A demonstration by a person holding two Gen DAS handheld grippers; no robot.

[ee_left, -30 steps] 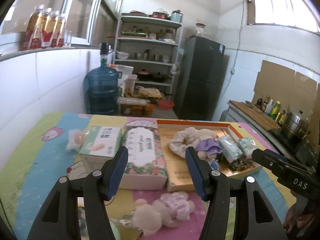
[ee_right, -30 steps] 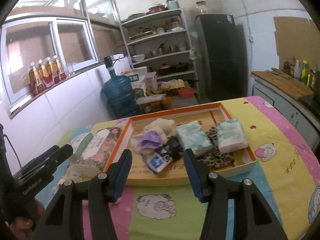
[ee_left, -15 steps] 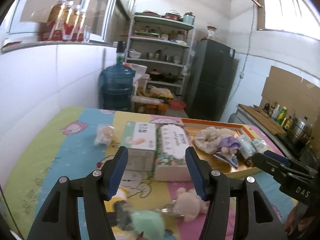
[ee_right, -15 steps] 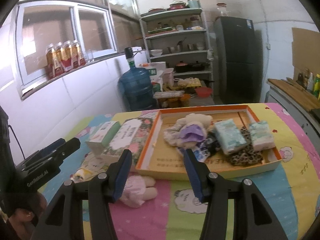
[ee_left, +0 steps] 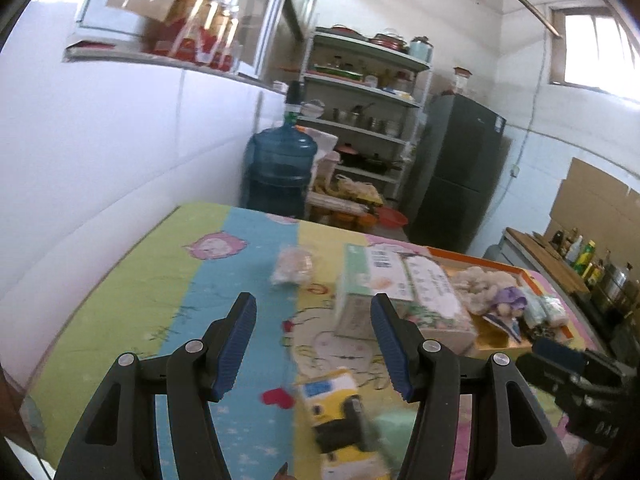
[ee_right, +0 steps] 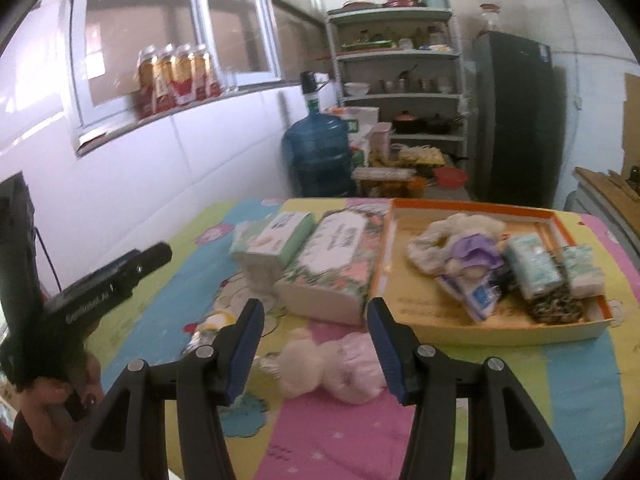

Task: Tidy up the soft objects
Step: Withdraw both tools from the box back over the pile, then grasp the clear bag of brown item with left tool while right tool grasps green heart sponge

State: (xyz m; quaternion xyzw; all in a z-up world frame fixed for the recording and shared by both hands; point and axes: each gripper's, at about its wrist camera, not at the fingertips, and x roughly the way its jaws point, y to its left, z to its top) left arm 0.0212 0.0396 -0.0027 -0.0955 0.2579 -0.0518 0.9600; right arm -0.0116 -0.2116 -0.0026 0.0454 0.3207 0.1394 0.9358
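Plush doll [ee_right: 332, 368] in pink lies on the cartoon tablecloth [ee_right: 560, 380] between the right gripper [ee_right: 315, 334]'s wide-open jaws — only that view shows it. Left gripper [ee_left: 313, 342], jaws wide and empty, shows a yellow packet [ee_left: 340, 412]. Beyond, floral tissue box [ee_right: 334, 264], orange tray [ee_right: 500, 330]; lettering unreadable.

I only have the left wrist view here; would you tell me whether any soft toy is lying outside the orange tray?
Observer: Yes, a pink plush toy lies on the cloth in front of the floral tissue box, outside the orange tray.
Operator: Is the right hand-held gripper near it?
Observer: The right hand-held gripper is open, and the toy shows between its fingers; I see no contact.
Operator: Is there room in the tray?
Observer: Its near-left corner is bare; the items sit toward the middle and right.
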